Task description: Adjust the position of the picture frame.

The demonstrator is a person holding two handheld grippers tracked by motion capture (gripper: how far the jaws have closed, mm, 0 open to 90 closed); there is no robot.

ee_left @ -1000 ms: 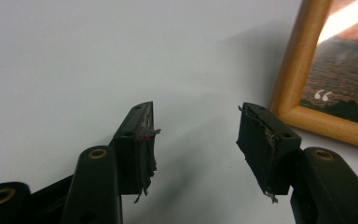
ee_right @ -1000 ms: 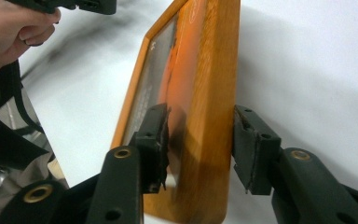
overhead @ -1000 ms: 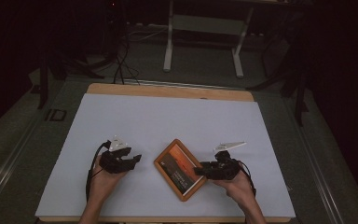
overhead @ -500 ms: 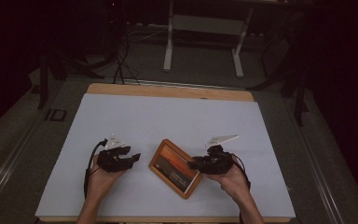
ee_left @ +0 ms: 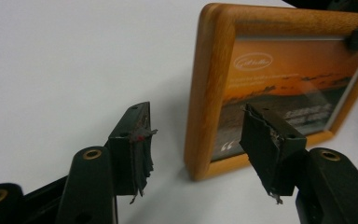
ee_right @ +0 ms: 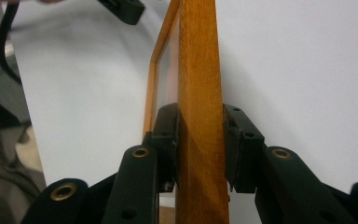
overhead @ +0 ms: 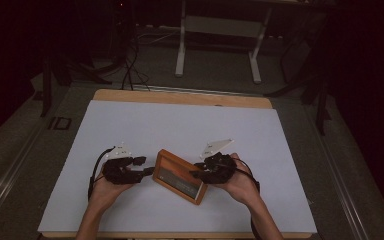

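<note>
Near tabletop (overhead: 130, 125) front edge: rectangular orange-brown wooden picture frame (overhead: 180, 176), tilted, clamped edgewise by right gripper (ee_right: 200, 149). Left gripper (ee_left: 196, 140) spread, jaws just widening, nothing between. Risk: single-edge hold pivots; frame drops.

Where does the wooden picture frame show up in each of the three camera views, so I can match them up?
High view: the wooden picture frame sits low in the middle, between the two grippers.
Left gripper view: it fills the upper right, its corner between the open jaws.
Right gripper view: it runs edge-on up the middle, clamped by the right gripper.
Shared landmark: the white table cover beneath the frame.
</note>
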